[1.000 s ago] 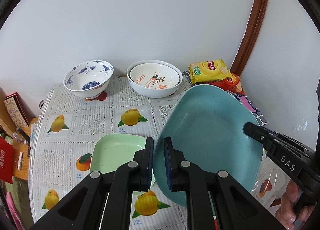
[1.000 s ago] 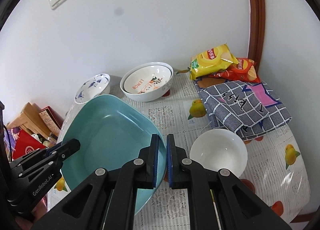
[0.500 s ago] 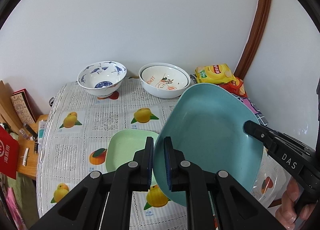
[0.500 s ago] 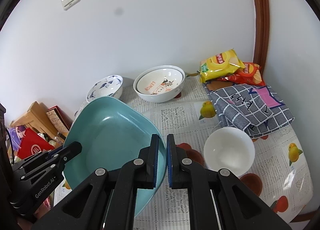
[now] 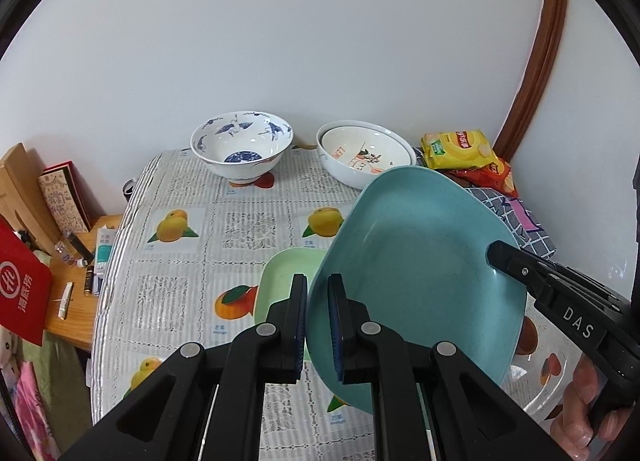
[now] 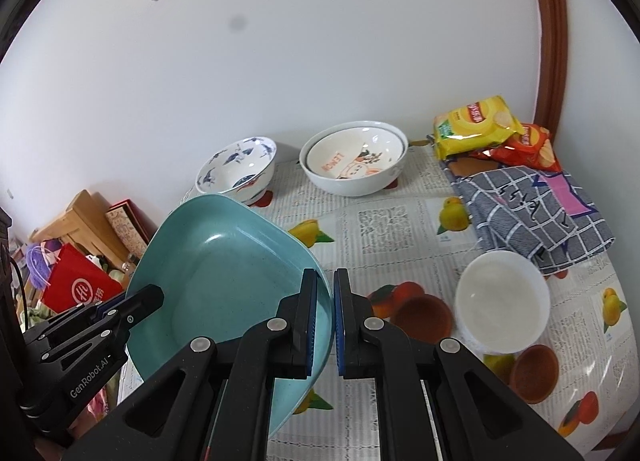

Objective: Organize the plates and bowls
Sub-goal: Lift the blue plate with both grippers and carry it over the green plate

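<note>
Both grippers hold a large teal square plate (image 5: 420, 261) in the air, tilted, above the table. My left gripper (image 5: 317, 323) is shut on its left rim. My right gripper (image 6: 325, 321) is shut on its right rim; the plate also shows in the right wrist view (image 6: 224, 281). A small light green plate (image 5: 286, 281) lies on the tablecloth below, partly hidden by the teal plate. A blue-and-white bowl (image 5: 241, 147) and two nested white bowls with an orange print (image 5: 366, 159) stand at the back. A plain white bowl (image 6: 502, 301) sits on the right.
Snack bags (image 6: 476, 127) and a folded checked cloth (image 6: 532, 213) lie at the back right corner. The wall runs behind the table (image 5: 180, 261). Left of the table a lower wooden shelf (image 5: 76, 293) holds small items, with a red bag (image 5: 22, 289) beside it.
Both grippers have risen and pulled back with the teal plate; the table and bowls look farther away and more of the left side shows.
</note>
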